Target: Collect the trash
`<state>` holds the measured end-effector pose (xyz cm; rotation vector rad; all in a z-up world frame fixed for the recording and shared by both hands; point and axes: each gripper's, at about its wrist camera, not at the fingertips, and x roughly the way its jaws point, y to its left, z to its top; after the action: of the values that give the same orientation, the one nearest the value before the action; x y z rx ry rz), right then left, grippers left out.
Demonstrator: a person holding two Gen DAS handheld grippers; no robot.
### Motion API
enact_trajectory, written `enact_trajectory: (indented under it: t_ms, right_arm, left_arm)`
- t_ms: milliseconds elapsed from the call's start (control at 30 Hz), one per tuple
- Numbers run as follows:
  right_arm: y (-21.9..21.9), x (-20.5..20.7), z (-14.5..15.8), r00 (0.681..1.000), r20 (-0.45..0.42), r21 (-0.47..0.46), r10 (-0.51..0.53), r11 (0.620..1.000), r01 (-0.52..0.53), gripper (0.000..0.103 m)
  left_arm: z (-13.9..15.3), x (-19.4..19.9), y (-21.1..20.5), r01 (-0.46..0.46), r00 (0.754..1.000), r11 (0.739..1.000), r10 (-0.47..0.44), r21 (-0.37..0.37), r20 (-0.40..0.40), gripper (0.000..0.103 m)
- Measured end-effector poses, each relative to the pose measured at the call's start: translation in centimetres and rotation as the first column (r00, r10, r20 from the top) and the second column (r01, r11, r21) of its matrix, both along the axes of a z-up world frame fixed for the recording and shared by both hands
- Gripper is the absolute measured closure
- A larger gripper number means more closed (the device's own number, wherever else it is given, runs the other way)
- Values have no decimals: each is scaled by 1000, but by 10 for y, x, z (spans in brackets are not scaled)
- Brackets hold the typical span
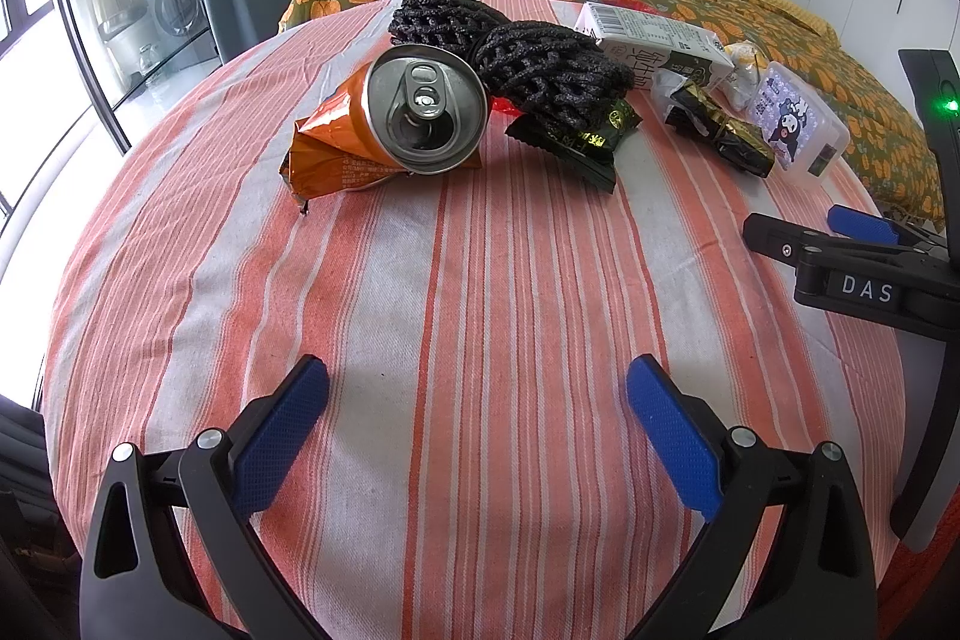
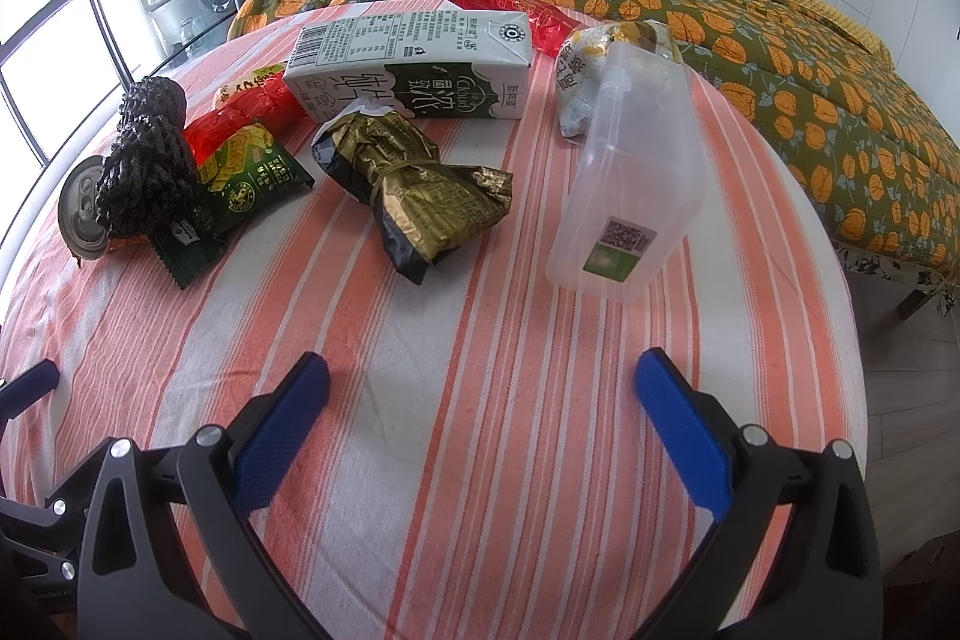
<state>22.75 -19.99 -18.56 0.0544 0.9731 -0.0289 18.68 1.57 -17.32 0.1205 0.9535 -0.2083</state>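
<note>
While both tools hang above bare striped tablecloth (image 1: 480,280) with nothing between their pads, the litter lies as one loose cluster toward the far side of the table. Left gripper (image 1: 477,388): fingers spread wide, empty, aimed at 12 o'clock; right gripper (image 2: 480,388): likewise wide and empty, its side also showing at 3 o'clock in the left view. Item, crushed orange can (image 1: 390,124): on its side at 11 o'clock of the left gripper, open top facing the camera, resting on the cloth. Item, black foam net (image 1: 528,64): bunched, leaning against the can's far side and lying over a green wrapper (image 1: 576,142). Item, milk carton (image 2: 414,64): flat on its side at 12 o'clock of the right gripper, barcode uppermost. Item, gold-and-black wrapper (image 2: 420,190): crumpled and tied, just in front of the carton. Item, clear plastic box (image 2: 630,172): at 1 o'clock, tilted, propped against a white-and-yellow wrapper (image 2: 594,70). Item, red wrapper (image 2: 252,115): between net and carton. Judgement: the wide stance suits a first pick not yet begun, the can falling to the left, wrapper or box to the right. No bin is in view.
</note>
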Motion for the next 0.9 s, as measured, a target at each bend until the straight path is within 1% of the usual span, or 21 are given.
enact_trajectory:
  t_ms: [567,633,667,700,733,800,900]
  right_arm:
    - [0,0,0,1000,-1,-1,0,1000,0,4]
    - [0,0,0,1000,-1,-1,0,1000,0,4]
    - [0,0,0,1000,-1,-1,0,1000,0,4]
    - [0,0,0,1000,-1,-1,0,1000,0,4]
    - [0,0,0,1000,-1,-1,0,1000,0,4]
    - [0,0,0,1000,-1,-1,0,1000,0,4]
    - [-1,0,0,1000,-2,-1,0,1000,0,4]
  left_arm:
    - [0,0,0,0,1000,1000,0,-1,0,5]
    - [1,-1,2,-1,1000,1000,1,-10,1,5]
    - [2,-1,3,0,1000,1000,0,-24,3,5]
    - [4,-3,9,7,1000,998,-7,-57,2,5]
    - [7,-6,17,24,1000,994,-24,-105,2,5]
    - [10,-9,36,41,999,985,-40,-170,10,5]
    - [12,1,60,45,999,977,-43,-207,16,5]
